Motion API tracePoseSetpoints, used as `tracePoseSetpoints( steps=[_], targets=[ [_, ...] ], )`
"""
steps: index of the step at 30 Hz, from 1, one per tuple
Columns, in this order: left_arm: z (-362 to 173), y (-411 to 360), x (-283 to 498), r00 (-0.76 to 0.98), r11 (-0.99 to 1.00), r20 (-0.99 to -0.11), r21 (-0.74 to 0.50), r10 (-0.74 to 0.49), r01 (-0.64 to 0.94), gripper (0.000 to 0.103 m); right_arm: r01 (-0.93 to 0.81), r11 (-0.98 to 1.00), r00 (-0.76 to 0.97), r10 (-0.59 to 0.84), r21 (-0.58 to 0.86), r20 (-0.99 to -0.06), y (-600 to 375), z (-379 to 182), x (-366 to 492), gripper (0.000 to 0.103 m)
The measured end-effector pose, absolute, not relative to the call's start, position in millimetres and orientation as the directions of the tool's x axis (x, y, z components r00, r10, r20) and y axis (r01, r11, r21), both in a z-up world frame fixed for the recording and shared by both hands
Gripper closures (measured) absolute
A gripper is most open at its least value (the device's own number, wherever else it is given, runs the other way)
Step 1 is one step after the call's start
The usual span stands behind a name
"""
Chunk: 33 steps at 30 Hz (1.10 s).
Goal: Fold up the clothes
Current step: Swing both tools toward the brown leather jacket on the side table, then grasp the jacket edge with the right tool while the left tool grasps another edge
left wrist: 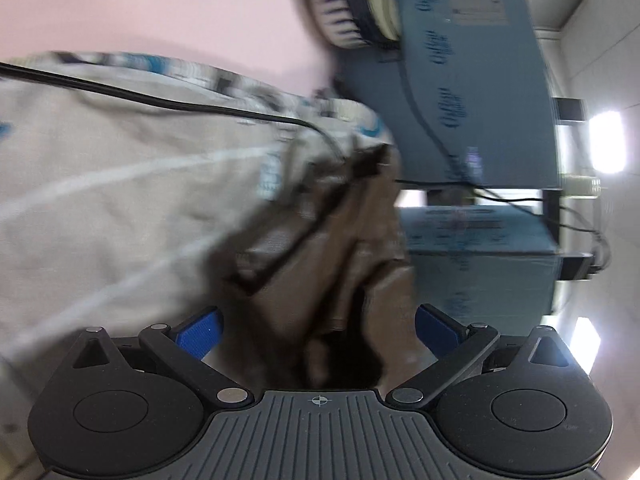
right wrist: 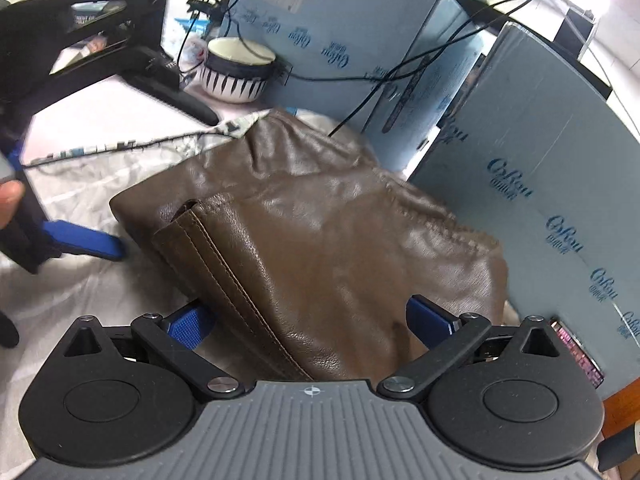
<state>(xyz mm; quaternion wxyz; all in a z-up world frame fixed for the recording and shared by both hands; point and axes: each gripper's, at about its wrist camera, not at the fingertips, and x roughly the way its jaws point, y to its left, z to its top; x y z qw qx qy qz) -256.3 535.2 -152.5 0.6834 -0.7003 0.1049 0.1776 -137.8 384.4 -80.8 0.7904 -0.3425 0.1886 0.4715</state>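
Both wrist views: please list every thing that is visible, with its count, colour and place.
Leather garment: one, brown, bunched on the sheet, between the jaws of both grippers.
Sheet: one, pale grey with blue-patterned border, under the garment.
Bowl: one, cream with dark stripes, behind the garment.
Foam boards: at least two, light blue with printed logos, standing behind and to the right.
Cables: several, black, across the boards and the sheet.
Left gripper: one, black with blue fingers, left of the garment, open.
Right gripper: one, black with blue fingers, open around the garment edge.
Thumb: one, on the left gripper handle.
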Motion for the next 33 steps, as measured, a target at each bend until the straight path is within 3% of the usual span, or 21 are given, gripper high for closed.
tracePoseSetpoints(
  steps=[5,12,13,16,17,19,21,23,26,27,28,33],
  targets=[
    [-136,537,-243,0.955,0.027,-0.289,-0.956,0.063,-0.291,0.001,-0.873,0.388,0.487,0.657,-0.295,-0.576,373,-59,-127,0.002],
    [-136,542,-229,0.935,0.038,-0.343,-0.937,0.091,-0.348,0.001,-0.871,0.401,0.49,0.657,-0.285,-0.573,400,-60,-113,0.003],
    [-131,541,-224,0.935,0.049,-0.339,-0.937,0.1,-0.345,0.001,-0.883,0.382,0.467,0.654,-0.274,-0.595,408,-64,-111,0.009],
    [-115,542,-213,0.939,0.123,-0.329,-0.932,0.101,-0.34,0.002,-0.891,0.412,0.433,0.644,-0.191,-0.631,424,-68,-100,0.06],
    [-111,543,-209,0.934,0.157,-0.343,-0.921,0.1,-0.356,0.005,-0.882,0.447,0.432,0.642,-0.148,-0.634,425,-66,-94,0.068],
    [-111,547,-202,0.916,0.194,-0.386,-0.896,0.108,-0.4,0.012,-0.866,0.491,0.432,0.65,-0.088,-0.625,419,-59,-86,0.081],
    [-119,552,-196,0.895,0.191,-0.429,-0.875,0.121,-0.445,0.032,-0.851,0.521,0.451,0.657,-0.069,-0.604,409,-49,-81,0.087],
    [-124,552,-194,0.882,0.193,-0.453,-0.861,0.128,-0.471,0.041,-0.832,0.553,0.479,0.663,-0.056,-0.575,396,-38,-76,0.091],
    [-126,550,-190,0.859,0.218,-0.49,-0.832,0.144,-0.511,0.068,-0.787,0.617,0.525,0.669,0.0,-0.526,371,-17,-63,0.095],
    [-125,550,-188,0.846,0.234,-0.511,-0.813,0.152,-0.533,0.084,-0.77,0.638,0.542,0.668,0.017,-0.51,362,-10,-58,0.095],
    [-123,549,-186,0.829,0.258,-0.534,-0.788,0.164,-0.559,0.089,-0.754,0.655,0.556,0.668,0.037,-0.494,353,-4,-54,0.096],
    [-89,525,-183,0.8,0.421,-0.54,-0.682,0.263,-0.598,0.09,-0.702,0.702,0.614,0.683,0.121,-0.396,307,25,-34,0.098]
  ],
)
